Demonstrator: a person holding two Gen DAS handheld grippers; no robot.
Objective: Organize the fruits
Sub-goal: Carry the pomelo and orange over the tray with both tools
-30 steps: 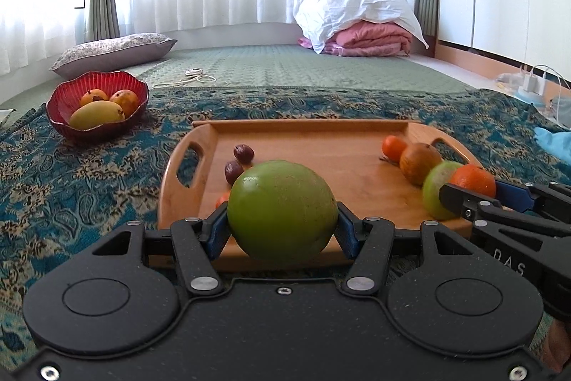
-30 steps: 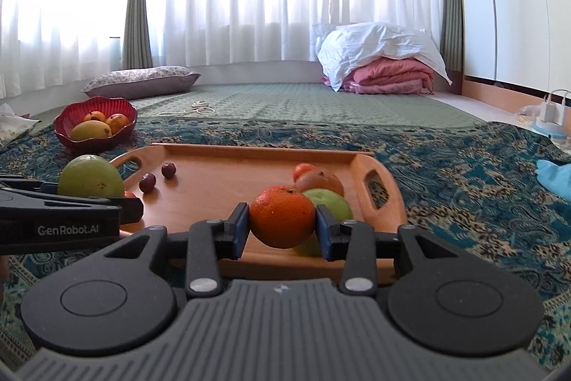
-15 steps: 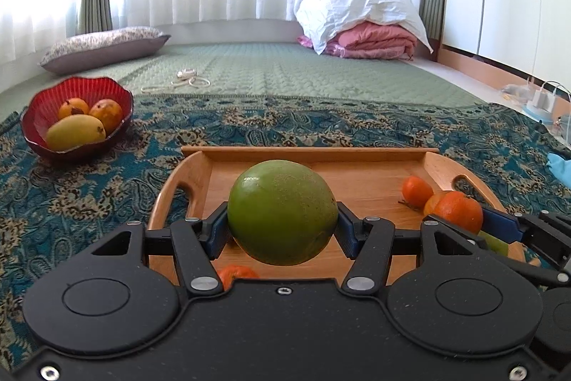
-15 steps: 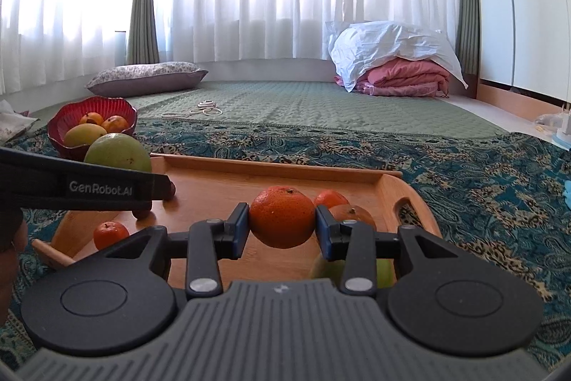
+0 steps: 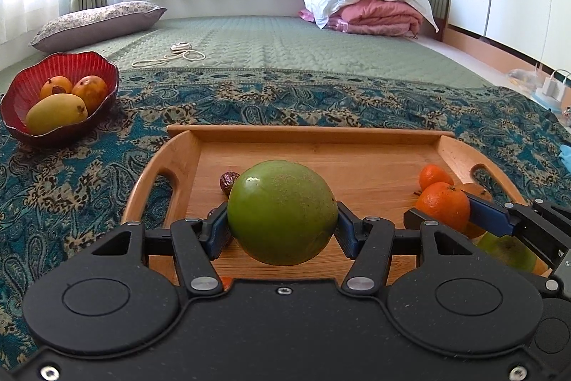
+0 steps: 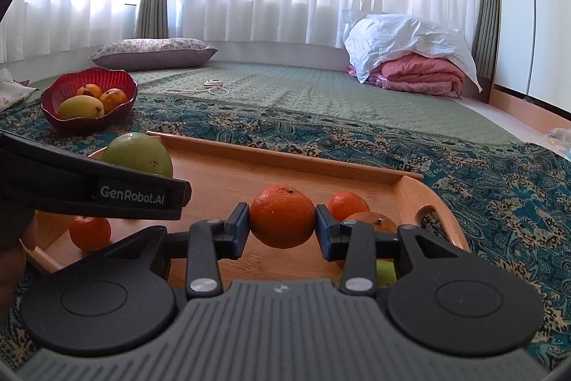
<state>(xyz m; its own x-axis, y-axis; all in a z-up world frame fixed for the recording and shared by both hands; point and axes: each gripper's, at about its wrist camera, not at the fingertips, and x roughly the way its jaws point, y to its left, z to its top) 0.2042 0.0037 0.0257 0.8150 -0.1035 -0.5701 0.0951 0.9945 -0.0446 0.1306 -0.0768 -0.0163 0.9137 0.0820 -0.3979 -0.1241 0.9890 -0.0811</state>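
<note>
My left gripper [image 5: 282, 231] is shut on a large green fruit [image 5: 282, 211], held above the wooden tray [image 5: 321, 134]; it also shows in the right wrist view [image 6: 137, 154]. My right gripper [image 6: 282, 225] is shut on an orange [image 6: 282, 216], above the tray's [image 6: 285, 154] right part; the orange also shows in the left wrist view [image 5: 442, 207]. On the tray lie small oranges [image 6: 348, 204], a brownish fruit [image 6: 371, 220], a green fruit [image 5: 506, 249], a small orange [image 6: 90, 232] and a dark date [image 5: 228, 181].
A red bowl [image 5: 91, 66] with a mango [image 5: 55, 113] and two orange fruits stands on the patterned blue cloth [image 5: 71, 181] at the far left. Behind it lie a green mat, a pillow [image 5: 96, 24], a cord [image 5: 171, 56] and folded bedding [image 5: 364, 6].
Both grippers have risen and moved forward over the tray with their fruits. The tray and the bowl now sit lower and nearer in both views.
</note>
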